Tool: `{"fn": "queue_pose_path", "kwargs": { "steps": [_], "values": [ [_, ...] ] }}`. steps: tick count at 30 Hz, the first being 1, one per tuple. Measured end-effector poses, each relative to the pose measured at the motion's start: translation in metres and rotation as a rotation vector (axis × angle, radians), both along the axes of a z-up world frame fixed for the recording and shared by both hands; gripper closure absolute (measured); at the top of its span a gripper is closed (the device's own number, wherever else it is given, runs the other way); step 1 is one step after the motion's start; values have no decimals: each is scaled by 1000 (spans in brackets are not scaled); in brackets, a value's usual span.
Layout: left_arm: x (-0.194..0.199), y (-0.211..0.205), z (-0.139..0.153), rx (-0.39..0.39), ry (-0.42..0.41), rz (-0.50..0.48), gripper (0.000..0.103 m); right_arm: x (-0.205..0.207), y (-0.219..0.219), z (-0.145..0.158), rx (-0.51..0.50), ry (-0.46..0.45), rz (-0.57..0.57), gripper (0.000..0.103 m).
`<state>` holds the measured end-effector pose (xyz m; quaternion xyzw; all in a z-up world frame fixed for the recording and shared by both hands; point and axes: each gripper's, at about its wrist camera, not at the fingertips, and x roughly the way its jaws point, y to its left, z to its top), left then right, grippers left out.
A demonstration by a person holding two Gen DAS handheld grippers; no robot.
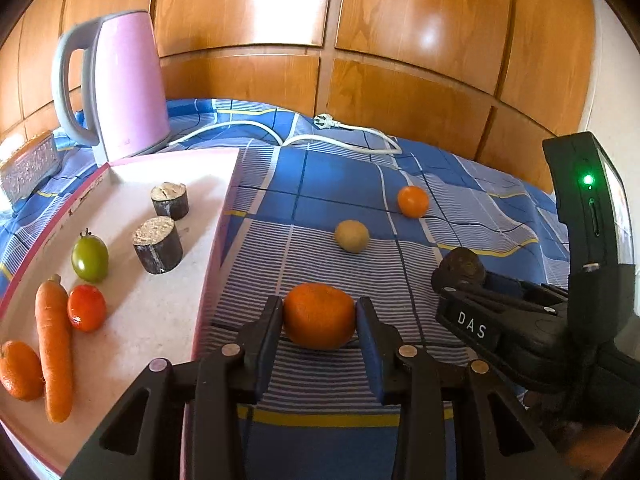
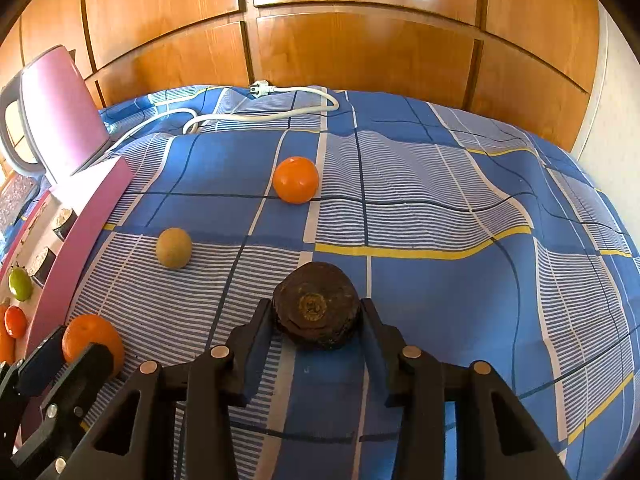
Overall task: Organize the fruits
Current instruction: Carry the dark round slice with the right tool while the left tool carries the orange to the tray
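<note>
Currently both grippers are loaded. Left gripper (image 1: 319, 316) has its pads closed on the sides of a mandarin (image 1: 319, 315), low over the blue checked cloth (image 1: 460, 216), just beside the pink-edged tray (image 1: 168, 320). Right gripper (image 2: 316, 322) clamps a dark, rough round fruit (image 2: 316, 316) across its widest girth.

- Mandarin: light, soft skin, bruises under squeeze; grip at the equator, gently.
- Dark fruit: looks firmer, coarse rind, unlikely to slip.
- Loose on the cloth: an orange (image 2: 296, 179) and a tan round fruit (image 2: 174, 248).

kettle (image 1: 124, 88) behind tray (image 1: 168, 320), fruit right
</note>
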<state>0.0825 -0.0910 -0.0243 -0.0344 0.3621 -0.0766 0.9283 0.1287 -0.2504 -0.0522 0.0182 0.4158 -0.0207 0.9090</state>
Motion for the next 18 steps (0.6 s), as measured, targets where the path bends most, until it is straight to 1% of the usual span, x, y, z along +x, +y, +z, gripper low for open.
{"fn": "queue_pose_path", "kwargs": {
  "steps": [2, 6, 11, 14, 18],
  "values": [
    [-1, 2, 2, -10, 0, 7, 67, 0, 0, 0, -1, 0, 0, 60],
    [-5, -1, 2, 35, -5, 6, 67, -1, 0, 0, -8, 0, 2, 60],
    [-10, 0, 4, 51, -10, 13, 67, -4, 3, 0, -25, 3, 11, 60],
    [-14, 3, 8, 48, -22, 28, 67, -6, 5, 0, -29, 6, 20, 60],
    [-19, 12, 13, 22, -33, 63, 67, -10, 7, 1, -16, 8, 30, 61]
  ]
}}
